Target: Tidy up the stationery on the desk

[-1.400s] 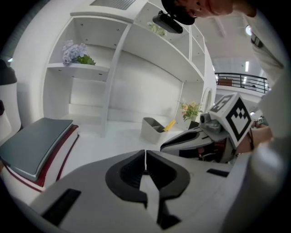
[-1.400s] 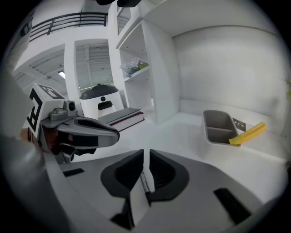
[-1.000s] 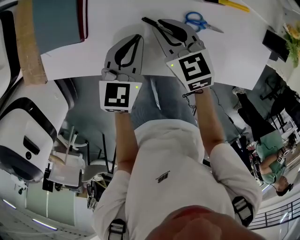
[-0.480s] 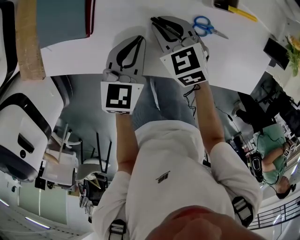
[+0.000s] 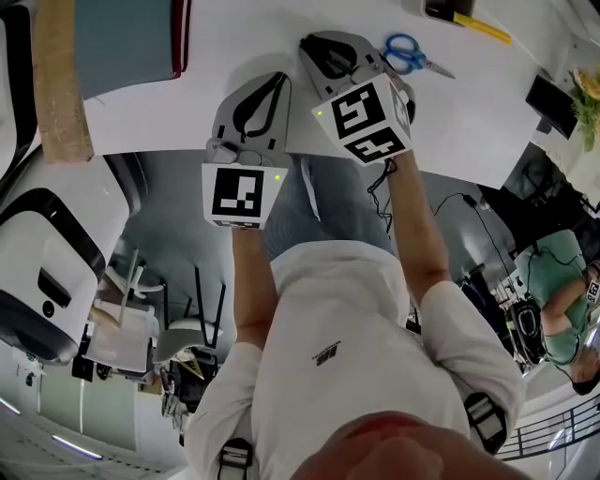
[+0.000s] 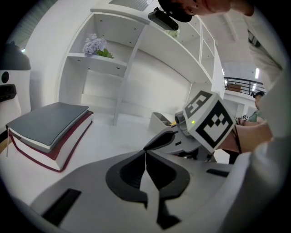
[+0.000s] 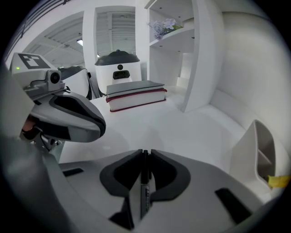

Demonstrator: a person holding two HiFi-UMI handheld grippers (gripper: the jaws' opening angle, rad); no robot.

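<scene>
Far left, head view: long wooden strip (image 5: 59, 80) flat at the tabletop (image 5: 244, 28) edge, beside a stack of two books (image 5: 122, 37), grey cover above dark red.

Next: left tool (image 5: 275, 82), jaws shut tip to tip, nothing between them, positioned over the near tabletop edge.

Just beside it, to the right: right tool (image 5: 323, 49), jaws narrowed onto a slim dark pen (image 7: 144, 186) lying lengthwise in the gap, over bare white tabletop.

Right of that tool: blue-handled scissors (image 5: 411, 54), flat on the tabletop, near the tool but apart from it.

Far right: yellow stick-shaped item (image 5: 483, 26) on the far side of the tabletop, kind not determinable.

Right gripper view, far right: white desk organiser (image 7: 257, 150), upright, something yellow inside.
</scene>
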